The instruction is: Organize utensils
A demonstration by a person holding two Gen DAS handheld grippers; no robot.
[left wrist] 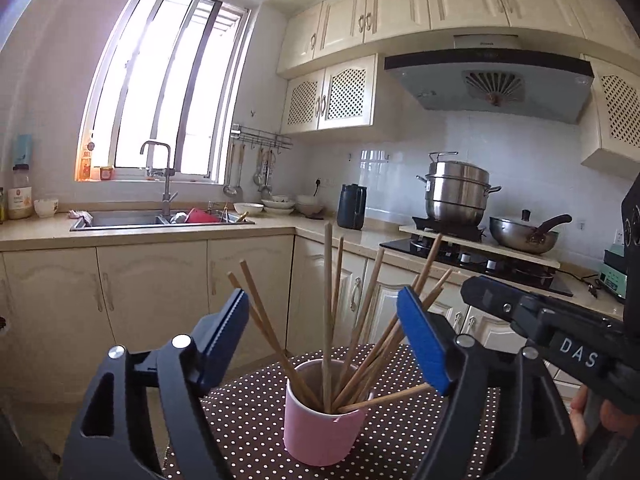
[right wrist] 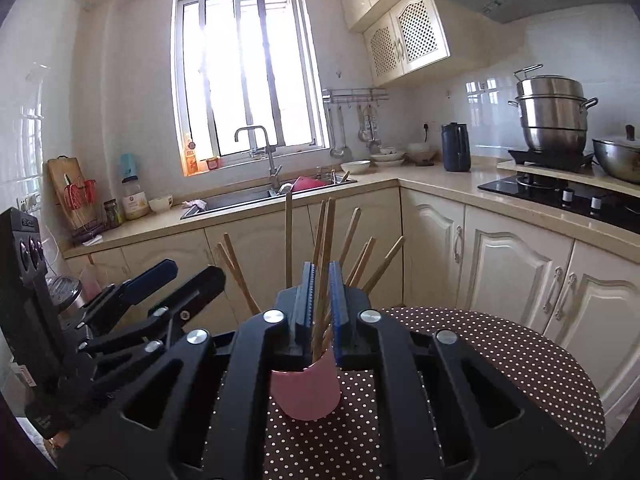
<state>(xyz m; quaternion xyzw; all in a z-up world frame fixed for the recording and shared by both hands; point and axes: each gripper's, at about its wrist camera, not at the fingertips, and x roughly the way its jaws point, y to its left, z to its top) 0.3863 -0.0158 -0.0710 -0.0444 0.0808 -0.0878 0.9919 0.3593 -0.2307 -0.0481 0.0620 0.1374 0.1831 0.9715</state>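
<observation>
A pink cup stands on a brown polka-dot table and holds several wooden chopsticks fanned out. My left gripper is open, its blue pads wide apart on either side of the chopsticks, above and in front of the cup. My right gripper is shut on a pair of chopsticks that stand in the cup, just above its rim. The right gripper's body shows at the right of the left wrist view. The left gripper shows at the left of the right wrist view.
Behind the table run cream base cabinets with a countertop, a sink full of dishes, a dark kettle, and a stove with a steel steamer pot and a wok. A cutting board rack stands on the counter's left.
</observation>
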